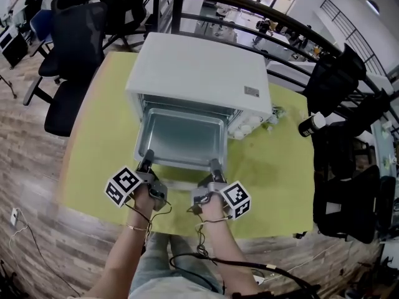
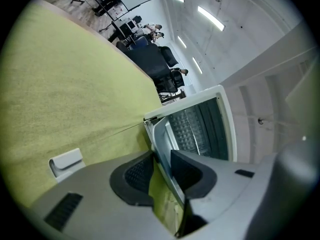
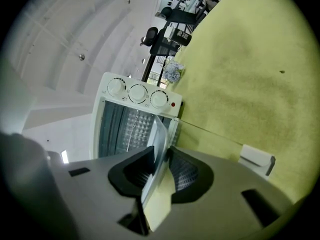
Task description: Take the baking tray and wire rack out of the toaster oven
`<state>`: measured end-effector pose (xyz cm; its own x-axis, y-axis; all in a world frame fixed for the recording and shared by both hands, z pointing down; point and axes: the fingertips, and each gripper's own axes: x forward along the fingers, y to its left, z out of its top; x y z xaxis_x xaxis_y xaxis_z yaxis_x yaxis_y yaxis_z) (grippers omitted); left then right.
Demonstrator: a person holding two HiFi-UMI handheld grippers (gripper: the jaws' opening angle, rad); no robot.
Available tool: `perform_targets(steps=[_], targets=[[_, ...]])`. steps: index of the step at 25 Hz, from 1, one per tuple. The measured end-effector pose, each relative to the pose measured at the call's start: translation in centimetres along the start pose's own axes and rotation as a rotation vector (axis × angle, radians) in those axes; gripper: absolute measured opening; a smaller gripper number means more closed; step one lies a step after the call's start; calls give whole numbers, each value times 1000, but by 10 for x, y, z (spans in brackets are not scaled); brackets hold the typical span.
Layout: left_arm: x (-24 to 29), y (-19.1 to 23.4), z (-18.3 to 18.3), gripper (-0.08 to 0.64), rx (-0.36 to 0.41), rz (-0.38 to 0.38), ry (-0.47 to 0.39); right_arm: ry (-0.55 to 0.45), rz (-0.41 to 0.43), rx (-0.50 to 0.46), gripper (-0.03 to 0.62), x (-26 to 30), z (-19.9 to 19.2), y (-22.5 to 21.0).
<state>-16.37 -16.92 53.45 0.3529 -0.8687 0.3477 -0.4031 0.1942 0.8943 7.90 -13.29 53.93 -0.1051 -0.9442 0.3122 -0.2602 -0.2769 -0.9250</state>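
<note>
Yellow-green table (image 1: 269, 167): left gripper (image 1: 147, 159), right gripper (image 1: 214, 165) both clamped on baking tray (image 1: 184, 136) rim, tray partly out of toaster oven (image 1: 199, 73)

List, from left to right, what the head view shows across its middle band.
From the left: black office chair → left gripper → right gripper → white-capped dark bottle. The toaster oven and baking tray span both grippers, so they are omitted.

An open-plan office is indicated by black swivel chairs (image 1: 75, 42), a curved railing (image 1: 262, 11), wood-plank flooring (image 1: 37, 185) and ceiling strip lights (image 2: 210, 18)
</note>
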Motion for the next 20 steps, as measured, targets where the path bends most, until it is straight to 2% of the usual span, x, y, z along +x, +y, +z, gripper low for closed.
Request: perform_targets(steps=[20], targets=[[-53, -9, -16, 104, 29, -26, 13, 69, 4, 15, 86, -54, -11, 3]])
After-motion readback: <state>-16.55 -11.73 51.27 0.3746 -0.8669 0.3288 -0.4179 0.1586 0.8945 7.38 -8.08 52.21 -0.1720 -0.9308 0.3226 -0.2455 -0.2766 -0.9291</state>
